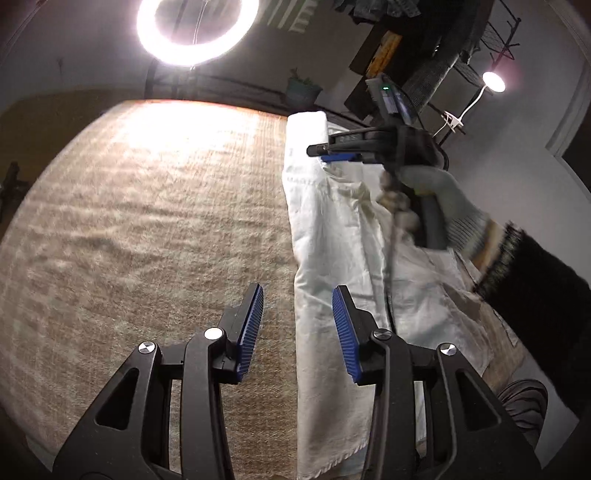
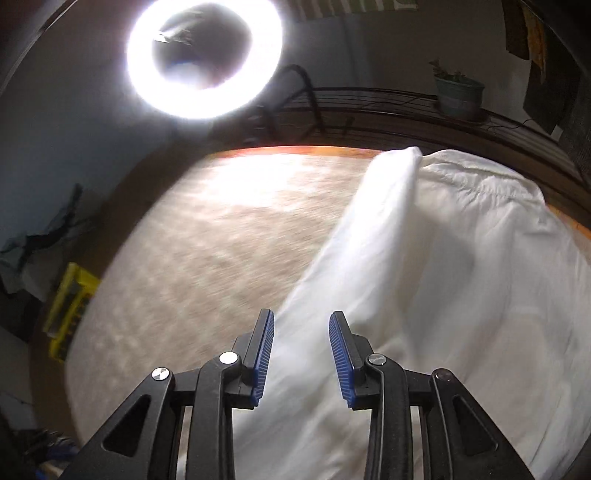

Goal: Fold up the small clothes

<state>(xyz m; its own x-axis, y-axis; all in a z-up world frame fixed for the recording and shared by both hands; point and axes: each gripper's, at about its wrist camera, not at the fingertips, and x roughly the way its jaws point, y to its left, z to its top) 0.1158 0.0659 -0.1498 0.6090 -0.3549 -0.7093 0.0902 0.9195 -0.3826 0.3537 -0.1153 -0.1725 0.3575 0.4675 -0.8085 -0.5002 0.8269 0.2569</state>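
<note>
A white garment (image 1: 332, 240) lies lengthwise on a beige textured mat (image 1: 147, 221), its left side turned over into a long straight fold. My left gripper (image 1: 297, 291) hovers open above that folded edge near the garment's near end, with nothing between its blue pads. Farther along, a gloved hand (image 1: 436, 192) holds my right gripper (image 1: 319, 153) above the garment's far end. In the right wrist view, my right gripper (image 2: 303, 317) is open and empty over the white garment (image 2: 461, 258), beside its raised fold, and the mat (image 2: 221, 240) is blurred with motion.
A bright ring light (image 1: 195, 33) stands past the mat's far edge, next to a potted plant (image 1: 301, 90). A small lamp (image 1: 493, 82) and a wire rack stand at the back right. Left of the mat, a yellow box (image 2: 70, 306) sits on the floor.
</note>
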